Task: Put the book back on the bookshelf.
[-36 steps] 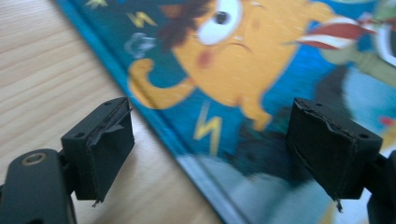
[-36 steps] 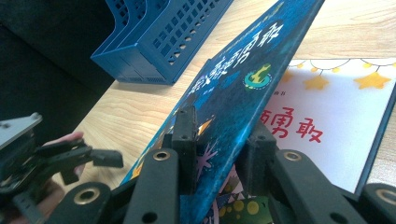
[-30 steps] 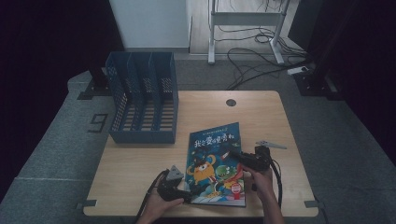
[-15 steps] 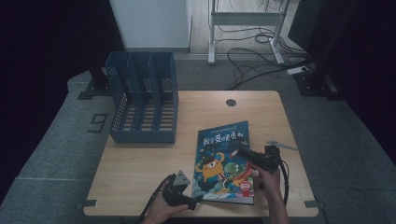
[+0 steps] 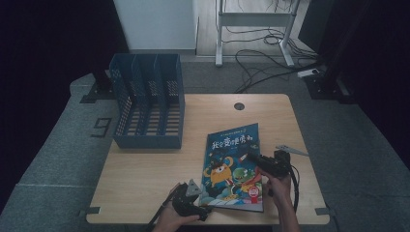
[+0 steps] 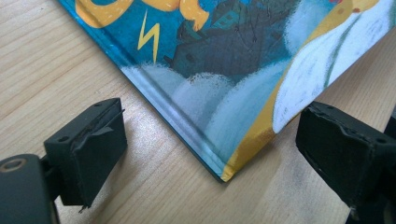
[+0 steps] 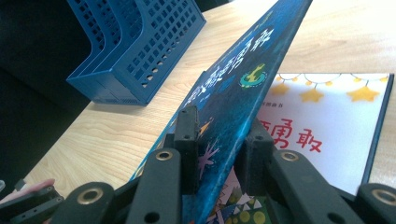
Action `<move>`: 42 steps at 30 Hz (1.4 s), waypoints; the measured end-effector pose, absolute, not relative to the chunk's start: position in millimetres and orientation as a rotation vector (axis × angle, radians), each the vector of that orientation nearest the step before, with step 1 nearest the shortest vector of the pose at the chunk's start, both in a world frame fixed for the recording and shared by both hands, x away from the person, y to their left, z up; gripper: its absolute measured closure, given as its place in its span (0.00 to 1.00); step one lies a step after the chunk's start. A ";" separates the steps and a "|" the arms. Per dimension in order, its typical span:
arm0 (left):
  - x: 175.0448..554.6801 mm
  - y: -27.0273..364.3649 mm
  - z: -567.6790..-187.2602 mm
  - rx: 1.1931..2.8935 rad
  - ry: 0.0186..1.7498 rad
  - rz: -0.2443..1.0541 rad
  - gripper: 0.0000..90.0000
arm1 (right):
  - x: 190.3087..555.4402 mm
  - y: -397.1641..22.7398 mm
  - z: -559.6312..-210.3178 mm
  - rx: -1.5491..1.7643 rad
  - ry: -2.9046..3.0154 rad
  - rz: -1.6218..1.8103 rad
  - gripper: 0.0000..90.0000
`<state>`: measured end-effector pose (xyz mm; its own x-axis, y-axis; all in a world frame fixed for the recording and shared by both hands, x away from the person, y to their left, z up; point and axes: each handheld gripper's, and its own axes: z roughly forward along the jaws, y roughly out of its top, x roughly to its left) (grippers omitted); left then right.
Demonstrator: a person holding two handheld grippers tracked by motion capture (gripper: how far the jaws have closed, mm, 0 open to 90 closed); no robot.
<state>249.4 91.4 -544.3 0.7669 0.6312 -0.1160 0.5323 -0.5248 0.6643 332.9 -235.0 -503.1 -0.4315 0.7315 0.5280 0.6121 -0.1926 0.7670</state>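
A picture book (image 5: 232,166) with a blue cartoon cover lies on the wooden table (image 5: 145,169), near its front edge. My right gripper (image 5: 254,158) is shut on the cover's right edge (image 7: 233,107) and holds it tilted up. Below the raised cover shows a white page (image 7: 327,121) with red characters. My left gripper (image 5: 202,209) sits at the book's near-left corner (image 6: 224,172). Its jaws have just been opening. The pads (image 6: 93,140) stand wide on either side of the corner without touching it.
A blue mesh file rack (image 5: 147,101) with three slots stands at the table's back left, also in the right gripper view (image 7: 140,46). A round cable hole (image 5: 239,106) sits at the back middle. Cables and a metal frame (image 5: 251,19) lie on the floor beyond.
My left gripper has drawn back off the book's cover to its near-left corner and opened wider. The book has turned straighter, and my right gripper has shifted a little right with the cover's edge.
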 end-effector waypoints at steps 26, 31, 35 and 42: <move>257.0 94.8 -542.5 2.254 0.909 0.165 0.05 | 307.1 -215.7 -469.7 1.202 1.870 1.730 0.80; 257.2 94.8 -542.0 2.256 0.915 0.160 0.05 | 306.7 -215.7 -469.5 1.182 1.869 1.733 0.80; 257.5 95.6 -541.6 2.254 0.917 0.148 0.05 | 305.9 -215.4 -469.1 1.172 1.868 1.736 0.80; 259.7 94.5 -542.7 2.251 0.935 0.171 0.02 | 302.3 -214.1 -466.7 1.110 1.851 1.752 0.80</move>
<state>259.7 94.5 -542.7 0.7328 0.6675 -0.1320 0.5774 -0.5074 0.6397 302.3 -214.1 -466.7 -0.6268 0.7376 0.2510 0.2913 -0.0769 0.9535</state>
